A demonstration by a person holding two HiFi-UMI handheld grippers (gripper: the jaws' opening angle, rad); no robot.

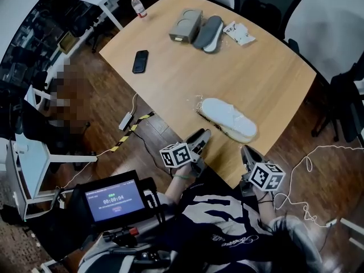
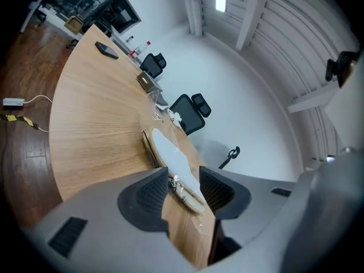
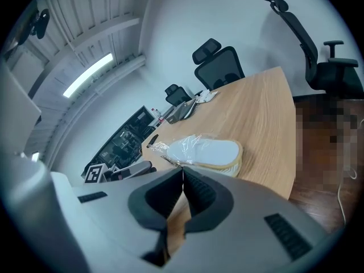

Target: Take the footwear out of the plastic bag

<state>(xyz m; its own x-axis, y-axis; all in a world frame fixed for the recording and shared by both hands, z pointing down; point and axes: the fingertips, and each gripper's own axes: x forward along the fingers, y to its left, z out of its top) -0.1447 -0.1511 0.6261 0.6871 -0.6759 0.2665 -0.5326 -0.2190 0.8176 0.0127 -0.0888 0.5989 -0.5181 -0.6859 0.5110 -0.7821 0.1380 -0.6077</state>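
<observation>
Just ahead of both grippers, near the table's (image 1: pixel 267 78) closest edge, lies the footwear (image 1: pixel 228 118): white slippers with tan soles, flat and wrapped in a clear bag (image 3: pixel 170 147). The bag's crinkled loose end points toward the left gripper's side.

The left gripper (image 1: pixel 200 136) sits at the table edge with its jaws moderately apart. Nothing is clamped between them. In the left gripper view the slippers show through the gap, just beyond the tips, and the pads do not press on them. From the head view, a small strip of bare wood separates these tips from the bag.

The right gripper (image 1: pixel 245 152) has its jaws fully together with nothing between them. It points at the slippers from just short of their near end, which lies a little ahead of its tips and slightly to the left. In the right gripper view the left gripper shows off to the left, beside the bag's twisted end.

Well beyond both grippers, at the table's far end, rest a grey box (image 1: pixel 186 25) and a grey slipper pair (image 1: pixel 210 34), touching each other, with a white packet (image 1: pixel 239 33) just to their right. A black phone (image 1: pixel 140 61) lies far ahead and left of the left gripper, and a bottle (image 1: pixel 138 6) stands farther still. Behind the left gripper, near the person's body, a small screen (image 1: pixel 115 201) glows.
</observation>
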